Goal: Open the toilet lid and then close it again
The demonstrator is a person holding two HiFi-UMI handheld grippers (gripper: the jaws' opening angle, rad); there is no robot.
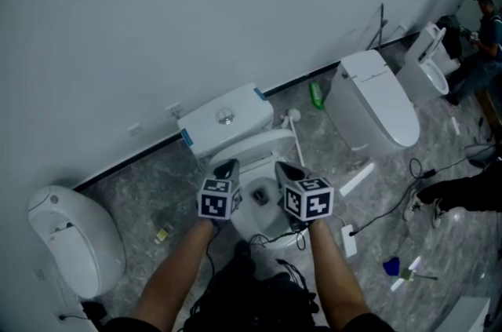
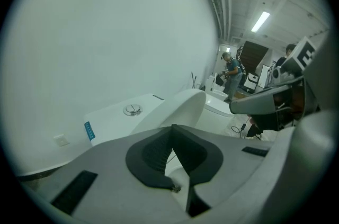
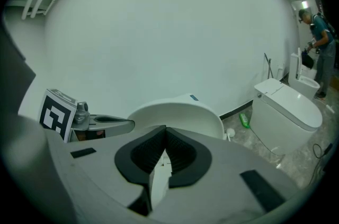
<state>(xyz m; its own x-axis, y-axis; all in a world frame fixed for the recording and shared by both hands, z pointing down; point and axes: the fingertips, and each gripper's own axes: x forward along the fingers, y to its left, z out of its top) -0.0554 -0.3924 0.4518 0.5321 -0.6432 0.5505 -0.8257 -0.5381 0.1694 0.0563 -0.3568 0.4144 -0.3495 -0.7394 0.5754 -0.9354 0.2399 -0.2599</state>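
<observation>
Along white wall [image 1: 196, 9]: grey marbled floor [image 1: 149, 193], several toilets [image 1: 376, 103].

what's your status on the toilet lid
Left gripper shut, empty. Right gripper shut, empty. Toilet lid raised, leaning towards the tank. Nothing blocking it.

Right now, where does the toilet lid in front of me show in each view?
Head view: lid at centre, raised, just in front of the tank.
Left gripper view: lid at centre, right of the tank, above the jaws.
Right gripper view: lid at centre, a white dome above the jaws, hiding most of the tank.
Shared landmark: the tank.
</observation>
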